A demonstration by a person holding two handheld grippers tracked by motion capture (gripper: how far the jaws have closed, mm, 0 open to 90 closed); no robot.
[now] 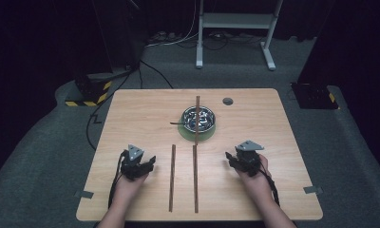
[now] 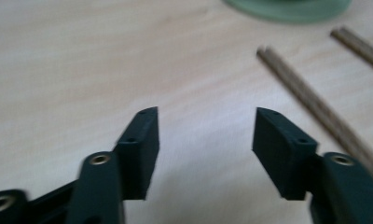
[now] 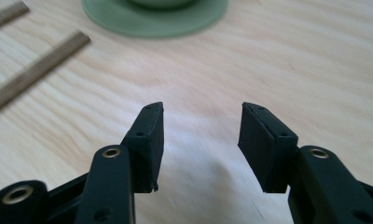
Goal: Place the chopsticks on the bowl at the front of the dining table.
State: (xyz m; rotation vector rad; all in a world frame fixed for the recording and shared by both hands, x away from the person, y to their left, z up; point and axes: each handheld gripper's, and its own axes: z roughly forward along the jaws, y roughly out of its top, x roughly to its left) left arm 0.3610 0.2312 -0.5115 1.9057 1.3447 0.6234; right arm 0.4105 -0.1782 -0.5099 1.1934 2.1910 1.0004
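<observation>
At table centre, toward the far edge: metal bowl [image 1: 198,118] on a green round mat [image 1: 198,133], w/ a dark utensil handle [image 1: 177,123] poking out its left side. One long brown wood stick [image 1: 197,119] lies across the bowl, pointing front to back. Two more sticks lie flat on the near half, roughly parallel, apart: left one [image 1: 172,177] & right one [image 1: 195,178]. Left gripper [image 1: 145,164] sits left of the pair, jaws apart, nothing btwn them; in the left gripper view the stick [image 2: 322,114] runs just right of its jaws. Right gripper [image 1: 231,159] sits right of the pair, jaws also spread & empty.

Surface: light wood tabletop [image 1: 131,118], rounded corners, grey round plug [image 1: 227,101] near far edge, tape tabs at the near left [image 1: 83,194] & right [image 1: 312,190] edges. Around it: grey carpet [image 1: 45,156], black cables [image 1: 126,85], a white frame stand [image 1: 235,28] at back, yellow-black hazard-striped blocks at left [image 1: 89,93] & right [image 1: 316,96]; room dark beyond.
</observation>
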